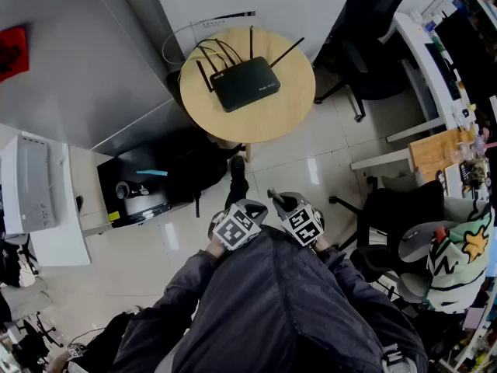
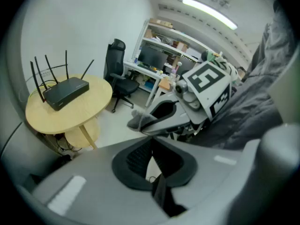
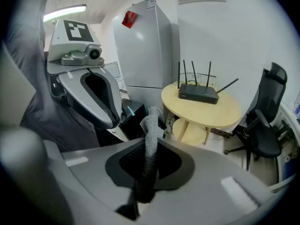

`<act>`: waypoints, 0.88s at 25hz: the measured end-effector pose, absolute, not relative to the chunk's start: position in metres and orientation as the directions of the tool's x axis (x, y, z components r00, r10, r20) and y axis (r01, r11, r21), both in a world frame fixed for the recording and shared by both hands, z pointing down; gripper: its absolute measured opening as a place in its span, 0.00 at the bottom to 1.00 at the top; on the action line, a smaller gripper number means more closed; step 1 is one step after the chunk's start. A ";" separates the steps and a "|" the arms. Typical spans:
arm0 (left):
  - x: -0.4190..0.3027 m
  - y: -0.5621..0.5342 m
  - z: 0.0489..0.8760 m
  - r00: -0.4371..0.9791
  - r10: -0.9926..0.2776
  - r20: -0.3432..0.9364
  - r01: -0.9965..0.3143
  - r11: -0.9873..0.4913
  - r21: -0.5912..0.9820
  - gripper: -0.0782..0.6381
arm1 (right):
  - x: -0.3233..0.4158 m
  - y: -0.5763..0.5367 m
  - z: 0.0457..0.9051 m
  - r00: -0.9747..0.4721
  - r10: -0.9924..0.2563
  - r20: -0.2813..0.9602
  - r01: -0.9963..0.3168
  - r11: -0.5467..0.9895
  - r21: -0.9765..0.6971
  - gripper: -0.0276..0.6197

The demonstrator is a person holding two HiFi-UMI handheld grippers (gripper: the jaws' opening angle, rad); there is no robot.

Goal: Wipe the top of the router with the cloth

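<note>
The black router (image 1: 245, 82) with several upright antennas lies on a round wooden table (image 1: 264, 123), well ahead of me. Both grippers are held close to my chest, far short of the table. My right gripper (image 3: 149, 158) is shut on a grey cloth (image 3: 151, 135) that stands up out of its jaws. My left gripper (image 2: 151, 161) is shut with nothing in it. In the left gripper view the router (image 2: 65, 92) sits on the table (image 2: 79, 116) at the left, and the cloth (image 2: 137, 121) pokes out of the right gripper (image 2: 154, 118). The right gripper view has the router (image 3: 198, 93) far right.
A black office chair (image 1: 365, 45) stands right of the table. A tall grey cabinet (image 3: 145, 46) stands to its left, with a black box (image 1: 147, 181) on the floor beside it. A desk (image 1: 423, 61) and another chair (image 1: 396, 216) line the right side. Cables hang behind the table.
</note>
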State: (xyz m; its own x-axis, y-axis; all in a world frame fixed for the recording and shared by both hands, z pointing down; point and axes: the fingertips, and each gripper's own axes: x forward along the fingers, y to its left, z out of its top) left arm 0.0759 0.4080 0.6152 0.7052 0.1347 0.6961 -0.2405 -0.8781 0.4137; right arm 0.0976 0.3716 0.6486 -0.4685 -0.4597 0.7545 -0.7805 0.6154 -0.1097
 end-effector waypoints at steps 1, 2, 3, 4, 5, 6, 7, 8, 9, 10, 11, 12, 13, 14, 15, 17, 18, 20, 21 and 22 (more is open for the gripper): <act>0.078 0.391 0.618 0.703 0.134 0.699 -0.242 -0.878 0.412 0.11 | 0.101 0.357 0.651 -0.467 -0.457 0.757 -0.783 0.612 -0.114 0.09; 0.081 0.374 0.620 0.701 0.133 0.701 -0.244 -0.879 0.411 0.11 | 0.104 0.342 0.653 -0.466 -0.455 0.759 -0.786 0.607 -0.118 0.09; 0.083 0.356 0.620 0.700 0.131 0.702 -0.244 -0.880 0.407 0.11 | 0.107 0.326 0.653 -0.463 -0.454 0.761 -0.789 0.602 -0.122 0.09; 0.085 0.337 0.618 0.701 0.128 0.702 -0.242 -0.883 0.403 0.11 | 0.110 0.310 0.652 -0.462 -0.454 0.762 -0.792 0.598 -0.123 0.09; 0.085 0.320 0.613 0.701 0.128 0.702 -0.240 -0.884 0.401 0.11 | 0.111 0.293 0.649 -0.461 -0.454 0.763 -0.792 0.598 -0.123 0.09; 0.085 0.303 0.609 0.701 0.129 0.701 -0.239 -0.884 0.401 0.11 | 0.112 0.278 0.646 -0.461 -0.452 0.764 -0.789 0.603 -0.119 0.09; 0.084 0.285 0.607 0.702 0.126 0.701 -0.243 -0.883 0.401 0.11 | 0.112 0.262 0.643 -0.460 -0.449 0.766 -0.785 0.609 -0.114 0.09; 0.083 0.267 0.607 0.702 0.118 0.702 -0.250 -0.882 0.399 0.11 | 0.113 0.246 0.642 -0.459 -0.447 0.768 -0.782 0.614 -0.110 0.09; 0.083 0.247 0.608 0.702 0.109 0.704 -0.259 -0.882 0.395 0.11 | 0.114 0.229 0.640 -0.457 -0.447 0.769 -0.781 0.615 -0.107 0.09; 0.083 0.228 0.608 0.700 0.102 0.707 -0.266 -0.881 0.390 0.11 | 0.116 0.212 0.638 -0.455 -0.448 0.770 -0.782 0.614 -0.104 0.09; 0.082 0.208 0.608 0.698 0.094 0.710 -0.272 -0.883 0.384 0.11 | 0.116 0.194 0.637 -0.453 -0.451 0.769 -0.783 0.614 -0.101 0.09; 0.080 0.190 0.607 0.700 0.085 0.709 -0.276 -0.884 0.378 0.11 | 0.116 0.177 0.635 -0.452 -0.453 0.768 -0.783 0.614 -0.098 0.09; 0.079 0.174 0.604 0.704 0.078 0.706 -0.281 -0.882 0.378 0.11 | 0.115 0.161 0.634 -0.452 -0.453 0.768 -0.782 0.616 -0.096 0.09; 0.077 0.160 0.602 0.710 0.071 0.701 -0.288 -0.879 0.381 0.11 | 0.113 0.148 0.634 -0.452 -0.452 0.769 -0.779 0.620 -0.094 0.09; 0.075 0.147 0.602 0.713 0.062 0.698 -0.299 -0.874 0.383 0.11 | 0.110 0.135 0.633 -0.454 -0.450 0.769 -0.774 0.627 -0.090 0.09; 0.071 0.126 0.604 0.713 0.042 0.700 -0.328 -0.863 0.385 0.11 | 0.106 0.111 0.631 -0.458 -0.445 0.770 -0.760 0.645 -0.080 0.09; 0.069 0.118 0.604 0.713 0.034 0.701 -0.340 -0.857 0.387 0.11 | 0.104 0.101 0.630 -0.461 -0.440 0.771 -0.751 0.655 -0.075 0.09; 0.069 0.107 0.606 0.714 0.024 0.699 -0.356 -0.848 0.393 0.11 | 0.101 0.084 0.631 -0.467 -0.426 0.774 -0.733 0.677 -0.070 0.09; 0.069 0.101 0.608 0.715 0.018 0.699 -0.363 -0.845 0.393 0.11 | 0.100 0.077 0.633 -0.471 -0.418 0.777 -0.723 0.688 -0.068 0.09; 0.070 0.095 0.609 0.714 0.012 0.700 -0.371 -0.841 0.393 0.11 | 0.098 0.070 0.634 -0.474 -0.408 0.780 -0.711 0.700 -0.066 0.09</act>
State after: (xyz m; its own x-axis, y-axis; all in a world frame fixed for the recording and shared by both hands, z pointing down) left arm 0.0699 0.0955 0.6090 0.7145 0.0119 0.6996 -0.3709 -0.8414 0.3931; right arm 0.0981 0.0699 0.6345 -0.4741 -0.4084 0.7801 -0.7114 0.6997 -0.0660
